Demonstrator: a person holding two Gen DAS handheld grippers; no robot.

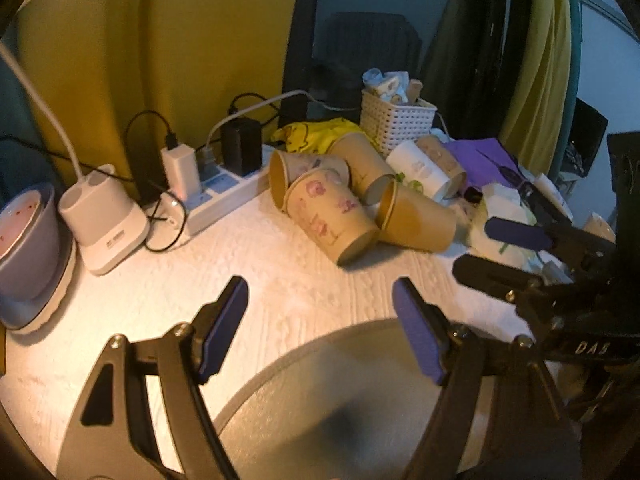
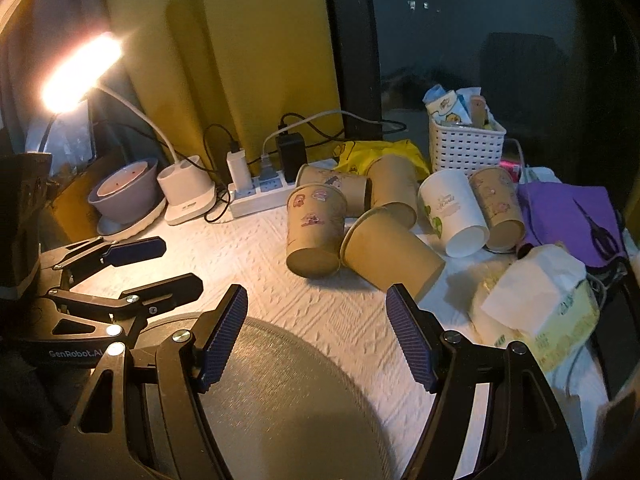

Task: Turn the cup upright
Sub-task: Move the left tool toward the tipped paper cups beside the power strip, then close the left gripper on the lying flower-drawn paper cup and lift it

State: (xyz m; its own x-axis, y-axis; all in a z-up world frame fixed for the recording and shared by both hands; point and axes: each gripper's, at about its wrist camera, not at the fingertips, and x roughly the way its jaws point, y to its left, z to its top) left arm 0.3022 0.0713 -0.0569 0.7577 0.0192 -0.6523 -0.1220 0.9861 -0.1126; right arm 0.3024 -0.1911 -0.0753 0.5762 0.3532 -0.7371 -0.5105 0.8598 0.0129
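Note:
Several paper cups lie on their sides in a heap on the white table mat. The nearest is a brown cup with pink stickers (image 1: pixel 332 216) (image 2: pixel 316 228), its base facing me. Beside it lies a plain brown cup (image 1: pixel 416 216) (image 2: pixel 388 252), and further right a white cup (image 1: pixel 420 168) (image 2: pixel 454 212). My left gripper (image 1: pixel 320 300) (image 2: pixel 176 268) is open and empty, short of the sticker cup. My right gripper (image 2: pixel 316 308) (image 1: pixel 476 244) is open and empty, just before the plain brown cup.
A grey round mat (image 2: pixel 280 396) lies under both grippers. A power strip with chargers (image 2: pixel 260 192), a lamp base (image 2: pixel 188 188) and a purple bowl (image 2: pixel 124 192) stand at the back left. A white basket (image 2: pixel 466 144), purple cloth (image 2: pixel 568 212) and tissue pack (image 2: pixel 540 308) are at the right.

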